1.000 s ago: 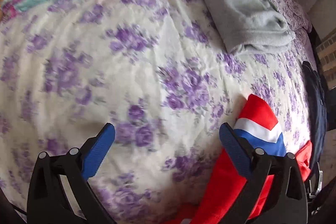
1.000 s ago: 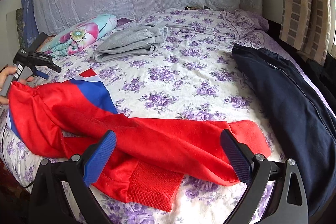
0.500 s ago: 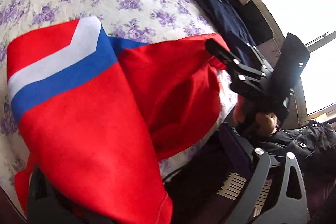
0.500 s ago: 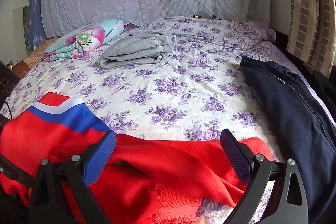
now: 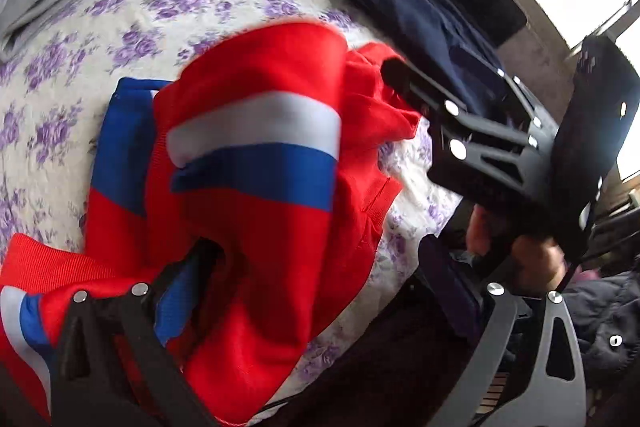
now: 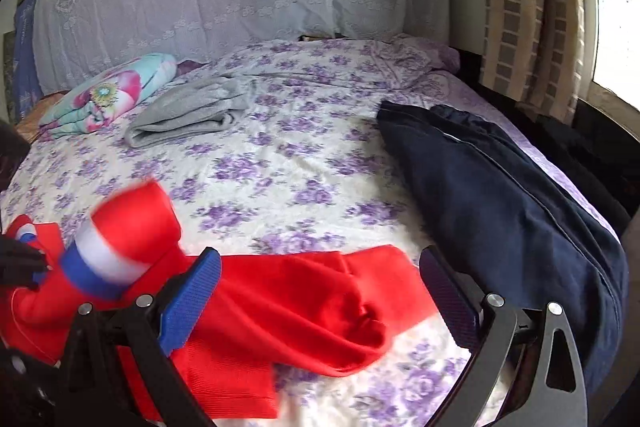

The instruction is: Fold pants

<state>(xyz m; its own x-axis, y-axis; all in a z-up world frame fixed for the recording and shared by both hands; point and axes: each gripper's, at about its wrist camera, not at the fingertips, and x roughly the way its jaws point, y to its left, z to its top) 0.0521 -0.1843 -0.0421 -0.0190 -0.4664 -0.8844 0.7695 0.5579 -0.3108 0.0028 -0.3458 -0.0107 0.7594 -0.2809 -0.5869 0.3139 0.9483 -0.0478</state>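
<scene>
On the bed point(image 6: 280, 163), near its front edge, the red pants point(image 6: 288, 311) lie bunched, one leg with a white and blue band raised in a loose hump at the left. From the left wrist view the same pants point(image 5: 256, 227) fill the middle, draped over the left finger of the left gripper point(image 5: 316, 291); its jaws stand wide, with red cloth hanging between them, and I cannot tell whether they grip anything. The right gripper point(image 6: 320, 291) hovers low over the red cloth, its jaws wide apart and holding nothing; it also shows from the side in the left wrist view point(image 5: 404, 75), close to the pants. Dark navy pants point(image 6: 500, 195) lie along the right side of the bed, a folded gray garment point(image 6: 192, 115) sits farther back, and a flowered bundle point(image 6: 112, 91) rests near the headboard.
</scene>
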